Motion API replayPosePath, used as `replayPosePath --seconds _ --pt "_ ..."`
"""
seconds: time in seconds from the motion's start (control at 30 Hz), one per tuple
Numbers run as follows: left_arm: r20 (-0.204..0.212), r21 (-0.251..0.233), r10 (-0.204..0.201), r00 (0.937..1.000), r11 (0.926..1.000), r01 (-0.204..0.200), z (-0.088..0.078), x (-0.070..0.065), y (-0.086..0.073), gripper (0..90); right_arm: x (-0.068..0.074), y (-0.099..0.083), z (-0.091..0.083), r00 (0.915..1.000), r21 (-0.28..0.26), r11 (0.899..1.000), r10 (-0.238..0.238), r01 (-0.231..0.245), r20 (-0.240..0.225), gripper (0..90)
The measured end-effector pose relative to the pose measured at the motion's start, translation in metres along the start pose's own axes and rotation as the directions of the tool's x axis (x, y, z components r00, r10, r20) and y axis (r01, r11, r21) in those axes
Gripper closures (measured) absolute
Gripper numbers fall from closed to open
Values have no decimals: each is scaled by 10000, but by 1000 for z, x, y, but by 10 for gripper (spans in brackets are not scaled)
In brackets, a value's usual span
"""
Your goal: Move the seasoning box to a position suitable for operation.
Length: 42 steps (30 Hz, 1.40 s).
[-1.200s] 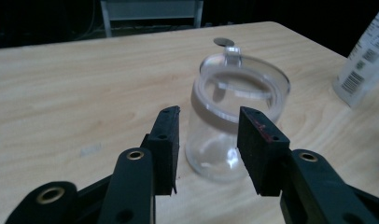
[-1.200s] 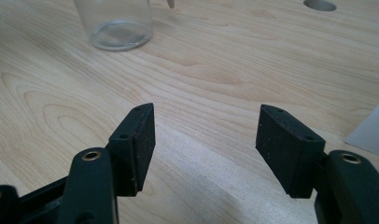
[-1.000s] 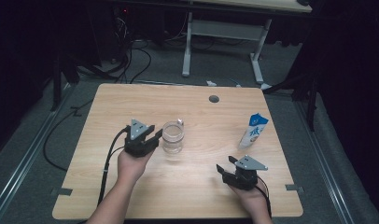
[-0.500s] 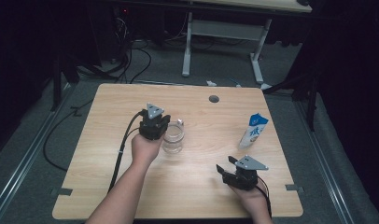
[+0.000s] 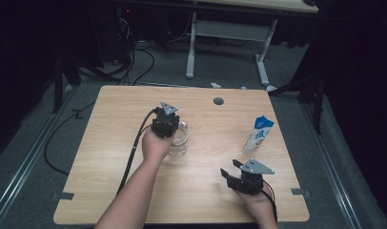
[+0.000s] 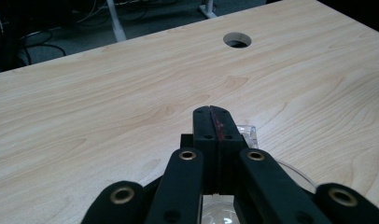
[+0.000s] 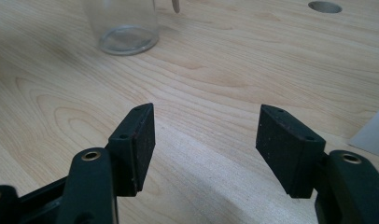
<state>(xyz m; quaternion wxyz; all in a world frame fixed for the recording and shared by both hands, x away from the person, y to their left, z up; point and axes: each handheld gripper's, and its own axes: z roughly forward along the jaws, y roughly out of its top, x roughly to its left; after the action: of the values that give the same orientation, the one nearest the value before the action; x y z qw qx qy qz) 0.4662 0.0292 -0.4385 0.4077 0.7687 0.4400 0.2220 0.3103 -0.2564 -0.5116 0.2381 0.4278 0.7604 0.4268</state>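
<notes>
Glass jar (image 5: 178, 141), clear and lidless, stands upright near the table's (image 5: 106, 176) middle.

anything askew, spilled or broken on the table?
Nothing stands out. The glass jar and the milk carton both stand upright on the dry table. The left gripper is shut, over the jar; the right gripper is open.

A milk carton (image 5: 259, 133) stands upright near the right edge of the light wooden table (image 5: 110, 157). A round cable hole (image 5: 218, 101) sits near the table's far edge. Behind the table, black cables (image 5: 134, 62) lie on the grey floor beside a white desk frame (image 5: 191, 43).
</notes>
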Motion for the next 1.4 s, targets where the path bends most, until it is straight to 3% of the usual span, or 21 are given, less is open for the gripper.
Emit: replayPosePath --seconds 0.43,0.7,0.87,1.4 --pt "35 119 88 10000 9999 -89 -1 -7 0 900 3 0 2 9999 103 9998 -156 156 -23 374" --pt "-120 183 -40 9999 9998 42 5 -3 1 900 6 0 2 9997 146 9997 -216 217 -63 373" --pt "-140 300 198 9997 9994 -193 3 -7 1 900 6 0 3 9997 182 9996 -225 226 -67 372" --pt "-101 161 274 9996 9995 -272 -12 -16 -9 900 10 0 4 9992 220 9990 -390 392 -113 372"
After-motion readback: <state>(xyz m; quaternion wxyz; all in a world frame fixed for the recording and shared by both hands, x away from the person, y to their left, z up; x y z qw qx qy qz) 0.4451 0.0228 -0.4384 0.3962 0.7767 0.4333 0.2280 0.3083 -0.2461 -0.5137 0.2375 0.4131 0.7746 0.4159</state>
